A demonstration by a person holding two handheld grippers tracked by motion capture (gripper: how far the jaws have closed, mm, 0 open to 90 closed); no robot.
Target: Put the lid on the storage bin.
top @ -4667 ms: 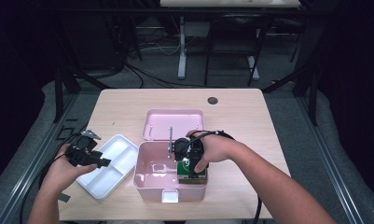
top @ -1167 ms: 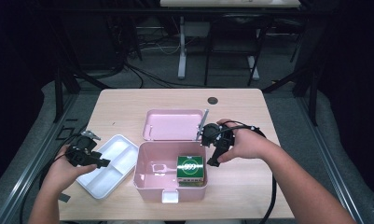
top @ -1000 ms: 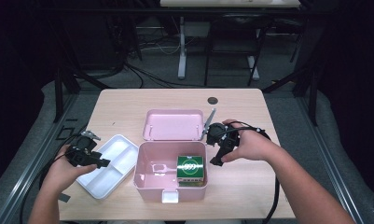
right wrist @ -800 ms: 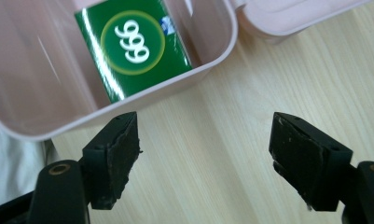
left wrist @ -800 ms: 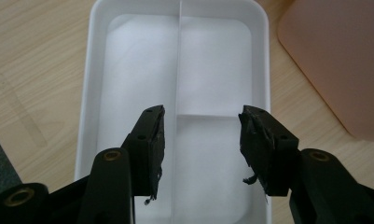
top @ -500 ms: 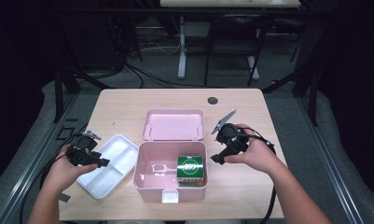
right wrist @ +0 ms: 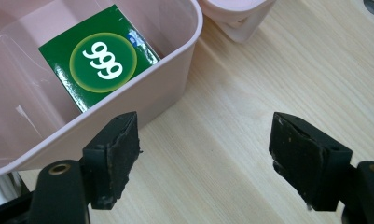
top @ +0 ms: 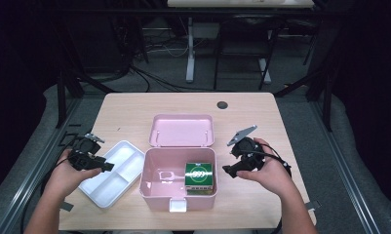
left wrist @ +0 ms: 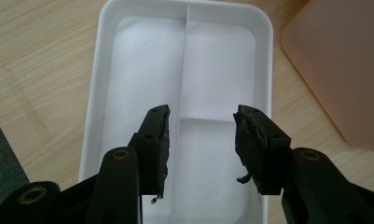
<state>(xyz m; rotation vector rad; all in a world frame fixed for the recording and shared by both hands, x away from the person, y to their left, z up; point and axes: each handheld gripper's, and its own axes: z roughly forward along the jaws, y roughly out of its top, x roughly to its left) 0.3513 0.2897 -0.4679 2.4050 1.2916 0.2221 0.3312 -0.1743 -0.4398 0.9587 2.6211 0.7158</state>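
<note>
Green box (top: 199, 175) sits in the pink bin (top: 156, 195), lower centre. My right tool (top: 232, 158) is open, empty, beside it. My left tool (left wrist: 201, 135), jaws just narrowing around nothing, hangs over the white tray (left wrist: 93, 107). Tray and lid (top: 182, 130) probably remain.

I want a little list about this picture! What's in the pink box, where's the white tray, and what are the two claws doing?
pink box: open, in the middle of the table
lid: lies just behind the box
green packet: inside the box, right side, marked 999
white tray: left of the box, with dividers, nothing in it
left claw: over the tray, jaws just closing a bit, nothing between them
right claw: right of the box, open, holding nothing
</note>
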